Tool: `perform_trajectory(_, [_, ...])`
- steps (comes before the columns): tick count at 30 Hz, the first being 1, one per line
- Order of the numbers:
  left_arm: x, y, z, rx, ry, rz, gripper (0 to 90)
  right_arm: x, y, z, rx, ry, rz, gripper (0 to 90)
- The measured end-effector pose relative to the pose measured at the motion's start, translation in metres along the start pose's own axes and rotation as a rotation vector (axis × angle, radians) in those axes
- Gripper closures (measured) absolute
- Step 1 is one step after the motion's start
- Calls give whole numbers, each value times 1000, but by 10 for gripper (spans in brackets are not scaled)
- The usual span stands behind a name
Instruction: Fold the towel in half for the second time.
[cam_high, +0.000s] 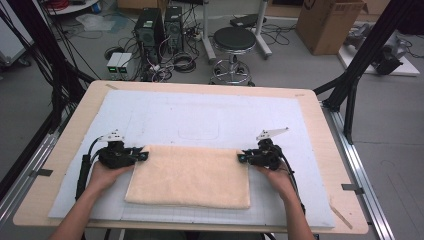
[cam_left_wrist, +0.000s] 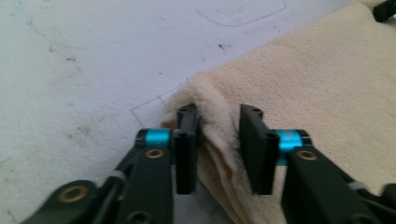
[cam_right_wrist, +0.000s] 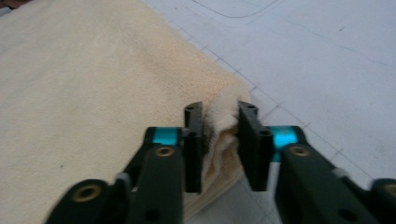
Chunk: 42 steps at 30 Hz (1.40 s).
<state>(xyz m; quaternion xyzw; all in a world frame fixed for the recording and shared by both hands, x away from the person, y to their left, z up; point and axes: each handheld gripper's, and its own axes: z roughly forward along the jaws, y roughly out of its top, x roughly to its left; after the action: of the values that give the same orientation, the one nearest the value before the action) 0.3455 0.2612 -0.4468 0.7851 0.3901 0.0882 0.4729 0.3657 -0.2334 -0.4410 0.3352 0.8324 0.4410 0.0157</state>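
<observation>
A folded cream towel (cam_high: 190, 175) lies on the white mat, near the front of the table. My left gripper (cam_high: 144, 156) is at the towel's far left corner and my right gripper (cam_high: 241, 157) at its far right corner, both pointing inward. In the left gripper view the towel (cam_left_wrist: 327, 84) has its corner bunched into a ridge between the jaws of the left gripper (cam_left_wrist: 217, 116), which are shut on it. In the right gripper view the right gripper (cam_right_wrist: 220, 112) pinches the layered corner of the towel (cam_right_wrist: 93, 93).
A white gridded mat (cam_high: 200, 115) covers most of the wooden table (cam_high: 325, 150). Beyond the far edge stand a black stool (cam_high: 234, 40), computer towers (cam_high: 150, 30) and cables. Black frame legs (cam_high: 350, 85) rise at the right.
</observation>
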Motion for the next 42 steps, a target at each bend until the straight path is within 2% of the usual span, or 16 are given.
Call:
perform_trajectory(3, [-3,2,-1,-24,15,9,789,3,3,-3,3,-7,-7,808])
perform_trajectory(5, [-3,4,-2,-36,33,18,804,4,7,-5,9,-20,-20,813])
perform_trajectory(7, [-3,6,-2,-50,43,16,810,5,12,-9,-8,-22,-22,815])
perform_trajectory(11, [1,8,1,-82,73,-11,813,2,24,-11,-13,-42,-37,815])
perform_trajectory(13, [3,13,4,-76,89,-17,812,0,30,-10,-7,-61,-39,815])
perform_trajectory(16, [5,22,8,-99,124,-26,812,-5,38,-7,-8,-96,-44,814])
perform_trajectory(22, [12,36,20,-96,161,-36,812,-20,47,1,-17,-137,-13,814])
perform_trajectory(24, [15,36,23,-120,161,-63,812,-25,49,3,-20,-149,-8,813])
perform_trajectory(25, [16,36,24,-118,165,-69,812,-27,50,4,-19,-150,7,813])
perform_trajectory(28, [20,33,30,-114,173,-79,812,-32,51,7,-49,-162,5,813])
perform_trajectory(32, [21,34,35,-98,178,-78,809,-38,47,14,-26,-164,36,808])
perform_trajectory(34, [21,36,37,-94,188,-54,798,-40,45,15,-33,-162,47,796])
perform_trajectory(37, [22,37,35,-106,183,-60,758,-40,45,13,-39,-158,62,733])
perform_trajectory(42, [21,39,29,-118,176,-52,659,-38,46,6,-101,-154,81,616])
